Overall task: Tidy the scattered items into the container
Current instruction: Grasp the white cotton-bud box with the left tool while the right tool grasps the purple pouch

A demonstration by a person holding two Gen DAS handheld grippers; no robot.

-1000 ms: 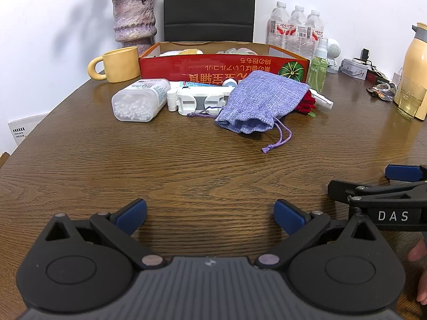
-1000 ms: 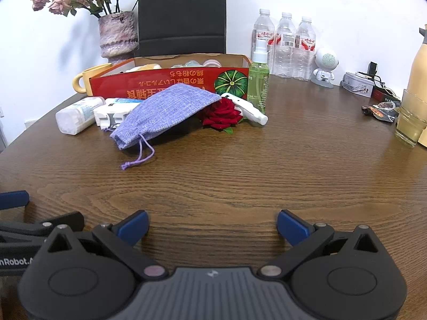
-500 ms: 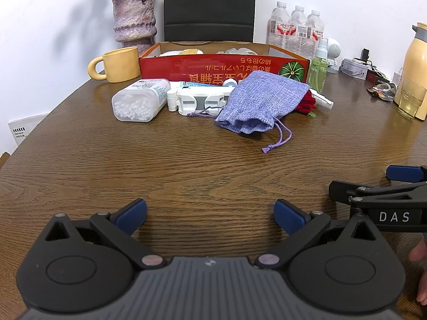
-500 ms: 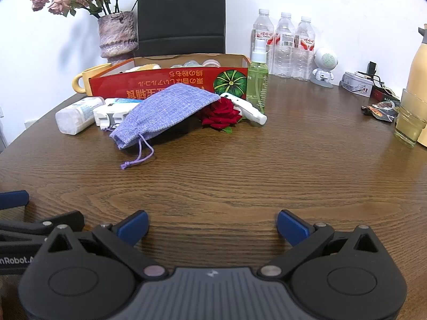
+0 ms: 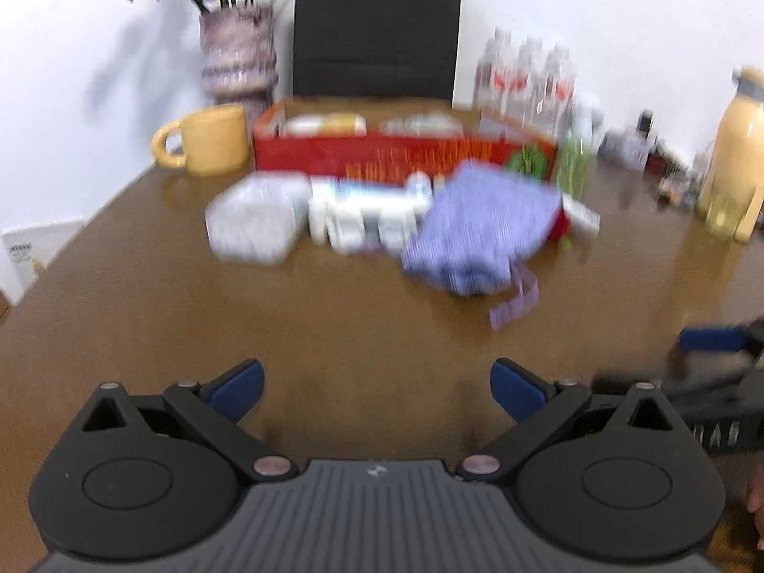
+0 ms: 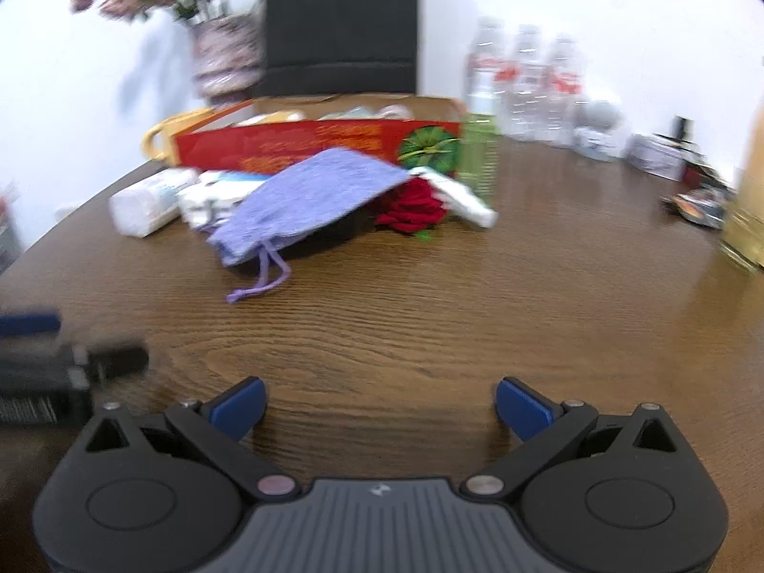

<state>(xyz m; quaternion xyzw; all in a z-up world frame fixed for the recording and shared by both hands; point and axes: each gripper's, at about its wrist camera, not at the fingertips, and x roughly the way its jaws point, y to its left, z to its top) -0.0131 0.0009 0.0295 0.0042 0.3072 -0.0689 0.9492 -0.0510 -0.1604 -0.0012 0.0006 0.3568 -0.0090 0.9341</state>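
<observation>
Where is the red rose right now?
In the right wrist view, the rose lies on the table, partly under the purple pouch, before the red box.

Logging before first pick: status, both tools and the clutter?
Left tool open, empty, above bare table. Right tool open, empty. Purple pouch, rose, white items loose in front of red box. Path clear.
</observation>
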